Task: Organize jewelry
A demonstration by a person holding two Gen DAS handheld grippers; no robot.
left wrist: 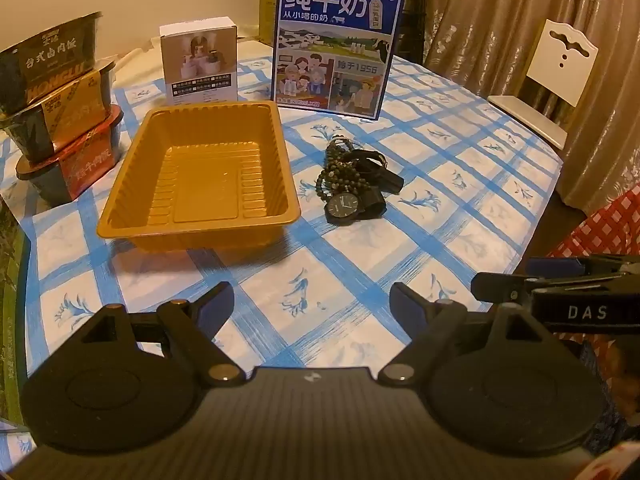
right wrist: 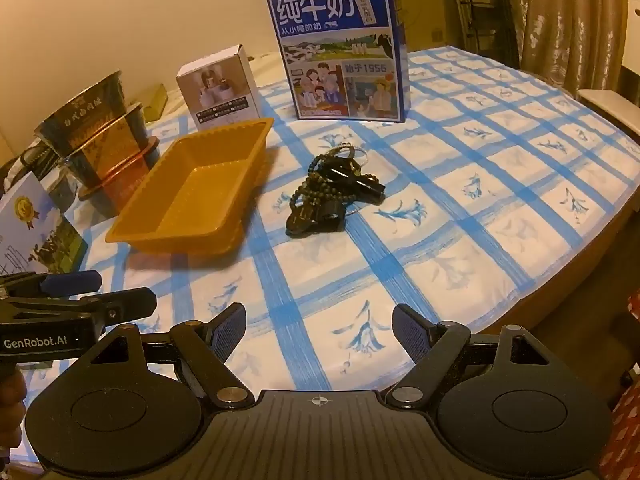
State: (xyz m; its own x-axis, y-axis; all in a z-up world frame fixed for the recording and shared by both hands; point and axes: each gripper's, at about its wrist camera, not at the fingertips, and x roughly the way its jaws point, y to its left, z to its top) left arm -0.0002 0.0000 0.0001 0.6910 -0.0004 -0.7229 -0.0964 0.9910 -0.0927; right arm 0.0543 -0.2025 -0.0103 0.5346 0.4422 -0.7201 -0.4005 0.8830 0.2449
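Observation:
A pile of jewelry lies on the blue-checked tablecloth: dark bead strings [left wrist: 338,168] [right wrist: 320,188] tangled with a black wristwatch [left wrist: 345,205] [right wrist: 308,218]. An empty golden-orange plastic tray [left wrist: 200,220] [right wrist: 168,236] sits just left of the pile. My left gripper [left wrist: 312,304] hovers open near the table's front, well short of tray and pile, nothing between its fingers. My right gripper [right wrist: 319,326] is likewise open and empty, in front of the pile. Each gripper shows at the edge of the other's view.
A blue milk carton box [left wrist: 336,44] [right wrist: 340,52] and a small white box [left wrist: 199,60] [right wrist: 220,88] stand behind the tray. Stacked instant-food bowls [left wrist: 60,108] [right wrist: 104,132] are at the left. A white chair [left wrist: 556,68] stands beyond the table's right edge.

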